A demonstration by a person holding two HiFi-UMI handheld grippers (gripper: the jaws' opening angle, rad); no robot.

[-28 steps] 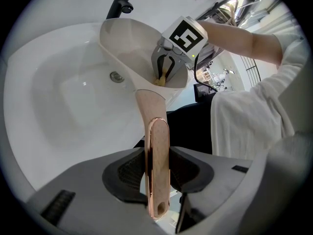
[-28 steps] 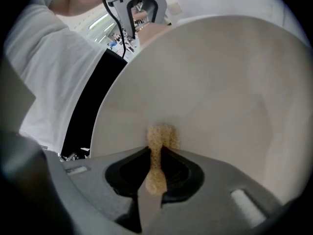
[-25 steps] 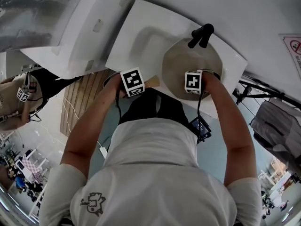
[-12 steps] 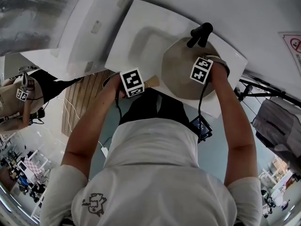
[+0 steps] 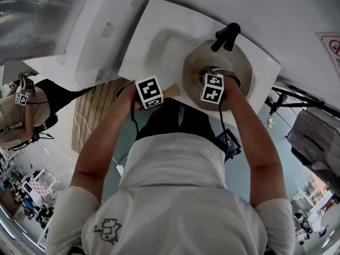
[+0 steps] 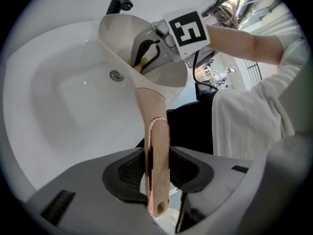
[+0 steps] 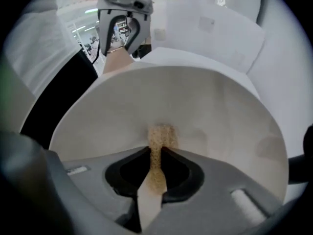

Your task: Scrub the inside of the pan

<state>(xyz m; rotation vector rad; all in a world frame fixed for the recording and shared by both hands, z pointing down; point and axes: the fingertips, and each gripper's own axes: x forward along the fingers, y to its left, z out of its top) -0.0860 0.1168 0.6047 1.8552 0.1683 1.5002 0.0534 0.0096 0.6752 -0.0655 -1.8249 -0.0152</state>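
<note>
The left gripper (image 6: pixel 157 166) has its fingers (image 6: pixel 128 173) closed on the rose-gold end of the pan's handle (image 6: pixel 151 111). They stand only as far apart as the handle is thick. Beyond these fingers the cream pan (image 6: pixel 117 35) is tilted over the white sink (image 6: pixel 63 97), just under the black faucet (image 5: pixel 227 37).

The right gripper (image 7: pixel 157 168) points steeply down into the pan (image 7: pixel 205 111). Its fingers (image 7: pixel 185 174) are nearly together, pinching a thin tan scouring pad (image 7: pixel 157 153). The pad's far end sticks out past the fingertips and lies against the pan's inner surface.
</note>
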